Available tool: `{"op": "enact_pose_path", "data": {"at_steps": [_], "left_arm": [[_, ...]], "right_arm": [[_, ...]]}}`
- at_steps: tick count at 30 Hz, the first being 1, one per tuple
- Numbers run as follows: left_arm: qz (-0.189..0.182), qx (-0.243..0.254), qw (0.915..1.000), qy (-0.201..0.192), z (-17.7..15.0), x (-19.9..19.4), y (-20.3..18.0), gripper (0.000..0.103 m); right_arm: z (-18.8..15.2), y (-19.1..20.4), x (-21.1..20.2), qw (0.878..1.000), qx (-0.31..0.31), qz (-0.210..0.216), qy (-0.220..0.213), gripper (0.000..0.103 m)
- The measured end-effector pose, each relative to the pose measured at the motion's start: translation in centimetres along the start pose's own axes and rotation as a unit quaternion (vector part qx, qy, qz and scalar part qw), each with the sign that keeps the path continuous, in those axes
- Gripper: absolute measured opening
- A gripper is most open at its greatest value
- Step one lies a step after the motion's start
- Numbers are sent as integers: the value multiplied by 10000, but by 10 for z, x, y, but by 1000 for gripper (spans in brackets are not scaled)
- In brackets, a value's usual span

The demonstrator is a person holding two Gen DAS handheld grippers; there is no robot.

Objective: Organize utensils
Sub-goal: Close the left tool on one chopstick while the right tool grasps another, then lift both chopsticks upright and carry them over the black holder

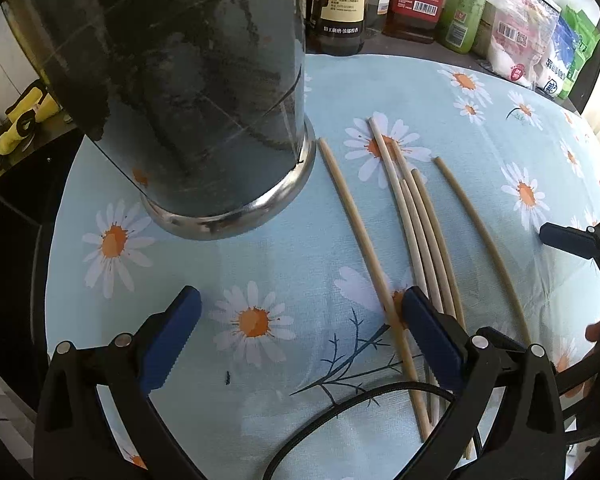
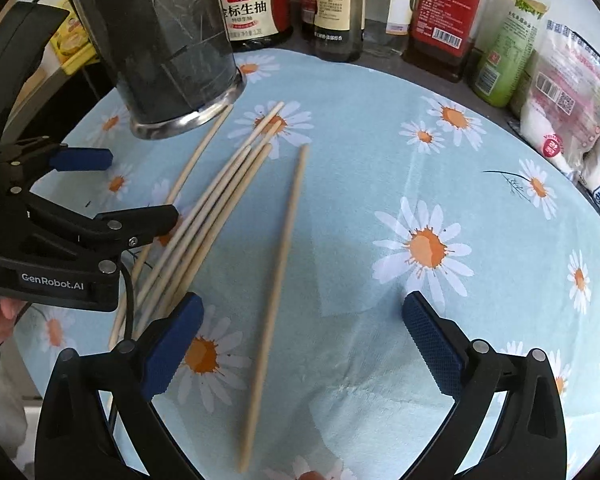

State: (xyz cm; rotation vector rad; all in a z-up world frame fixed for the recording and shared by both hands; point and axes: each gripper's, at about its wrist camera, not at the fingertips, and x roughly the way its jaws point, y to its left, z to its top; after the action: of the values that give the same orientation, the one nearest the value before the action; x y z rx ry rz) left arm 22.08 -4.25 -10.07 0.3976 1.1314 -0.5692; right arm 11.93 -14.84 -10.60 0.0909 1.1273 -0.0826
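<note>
Six pale wooden chopsticks lie loose mid-frame on the daisy-print blue cloth, below the tall steel holder cup at upper left. Left gripper and right gripper both gape, empty. Gathering has likely not begun; next, pinch the lone stick.

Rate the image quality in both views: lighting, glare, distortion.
Left wrist: daylight from the right, glare washing out the right edge; fisheye bends the chopsticks; the holder looms dark and smeared. Right wrist: even light, sharp bottle labels, curved cloth edges, black vignette corners.
</note>
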Motion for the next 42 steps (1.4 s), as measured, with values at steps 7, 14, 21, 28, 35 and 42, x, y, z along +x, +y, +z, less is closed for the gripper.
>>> {"op": "enact_pose_path", "data": {"at_steps": [7, 14, 21, 28, 35, 42], "left_arm": [[67, -189, 9998, -97, -6, -4, 1, 98], [113, -398, 9991, -70, -12, -18, 5, 57], [-262, -425, 9986, 161, -32, -34, -9, 5], [-432, -1243, 9910, 223, -62, -50, 9, 5], [-320, -2146, 9739, -665, -98, -112, 27, 5], [229, -2495, 9569, -1466, -107, -174, 25, 5]], "right_arm": [[7, -4, 2, 9998, -96, 58, 137, 96], [5, -14, -8, 10000, 50, -33, -9, 47], [7, -40, -11, 9998, 84, 200, -19, 5], [5, -61, -22, 9959, 9, 880, -226, 5], [19, -57, -54, 9847, -463, 1459, -833, 5], [38, -44, -90, 9639, -880, 2089, -1393, 5]]}}
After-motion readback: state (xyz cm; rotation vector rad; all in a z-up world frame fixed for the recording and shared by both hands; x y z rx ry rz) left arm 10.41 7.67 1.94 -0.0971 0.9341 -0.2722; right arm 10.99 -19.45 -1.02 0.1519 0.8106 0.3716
